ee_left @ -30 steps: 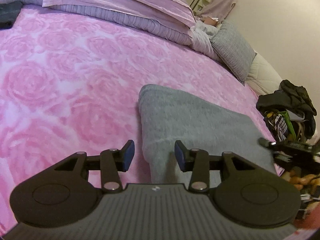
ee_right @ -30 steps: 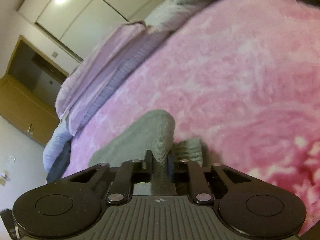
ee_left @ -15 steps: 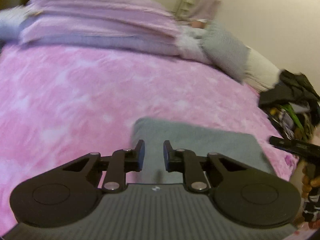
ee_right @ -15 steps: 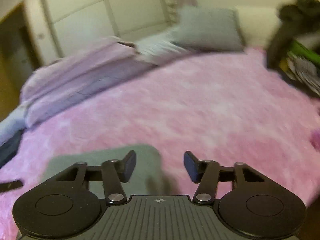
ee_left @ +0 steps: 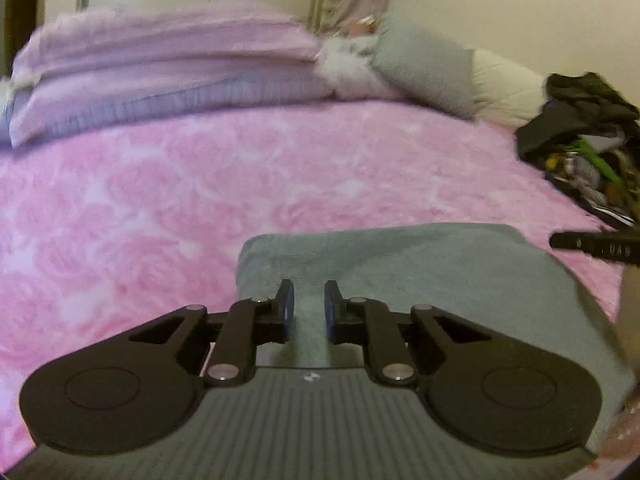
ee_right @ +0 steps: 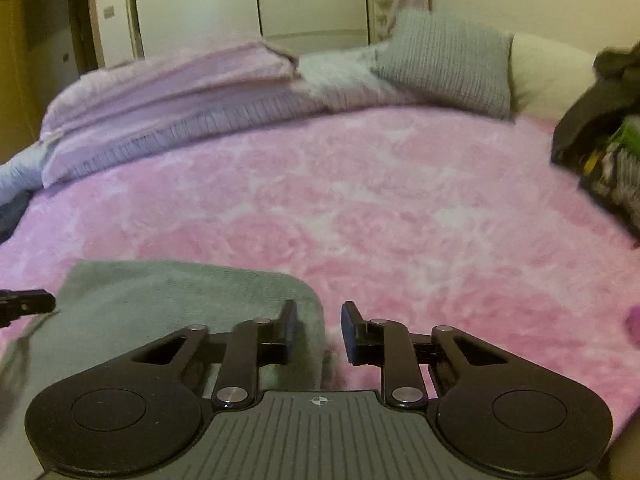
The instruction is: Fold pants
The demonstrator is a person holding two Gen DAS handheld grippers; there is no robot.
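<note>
The grey pants [ee_left: 420, 272] lie folded into a flat rectangle on the pink rose-patterned blanket [ee_left: 160, 200], near its front edge. My left gripper [ee_left: 308, 304] hovers over the near left part of the pants, with only a narrow gap between its jaws and nothing in it. My right gripper [ee_right: 318, 326] hangs above the right far corner of the pants [ee_right: 180, 292]; its jaws are closing with nothing between them. Each gripper's tip shows at the edge of the other's view: the right one's tip [ee_left: 592, 246] and the left one's tip [ee_right: 24, 304].
Folded lilac bedding [ee_left: 160, 64] is stacked along the far side of the bed, with a grey pillow [ee_right: 448, 60] and a cream pillow [ee_left: 504, 88] beside it. A heap of dark clothes [ee_left: 584, 128] sits at the right edge. White wardrobe doors [ee_right: 248, 4] stand behind.
The right gripper has let go of the fold of the pants, which now lie flat. Both grippers have rolled level and drawn back. The left jaws have narrowed; the right opened, then narrowed.
</note>
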